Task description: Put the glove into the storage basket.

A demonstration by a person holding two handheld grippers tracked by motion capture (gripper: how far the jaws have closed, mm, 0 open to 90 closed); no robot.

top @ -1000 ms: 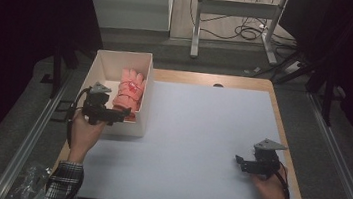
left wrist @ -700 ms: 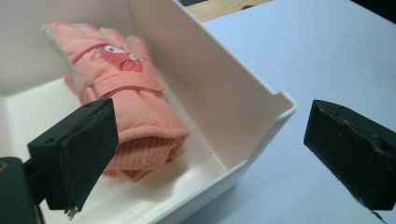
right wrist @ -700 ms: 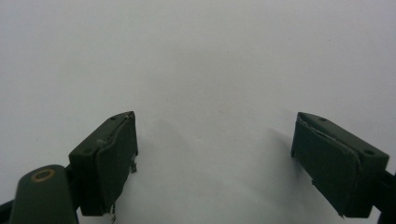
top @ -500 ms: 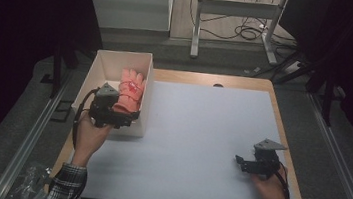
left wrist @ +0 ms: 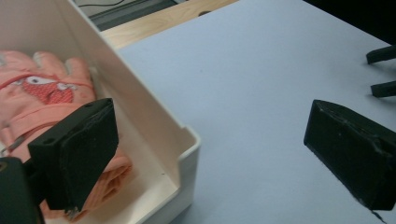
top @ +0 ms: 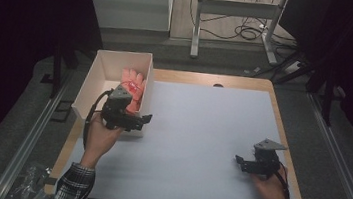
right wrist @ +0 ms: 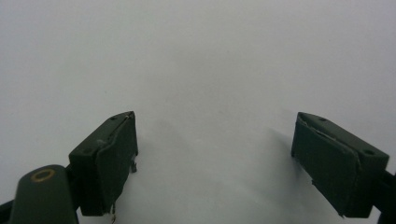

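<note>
High view: I see the white box at about 10 o'clock on the table, with one pink glove lying inside along its right wall. My left gripper is held at the box's near right corner, jaws pointing toward 3 o'clock over the table surface. My right gripper is at about 4 o'clock, well apart from the box, jaws pointing toward 9 o'clock.

Left gripper view adds detail that the overhead lacks: the glove carries a red and white patch with an eye-like mark, crossed by thin red lines. The left gripper's jaws stand spread wide and grip nothing; one jaw hangs over the glove inside the box, the other over bare table outside, so the box wall runs between them. At 3 o'clock of that frame two dark jaw tips of the other gripper poke in.

Right gripper view: the right gripper has its jaws spread wide over plain table, nothing between them.

Count: one box, one glove, two grippers. No readable writing or brand anywhere.
</note>
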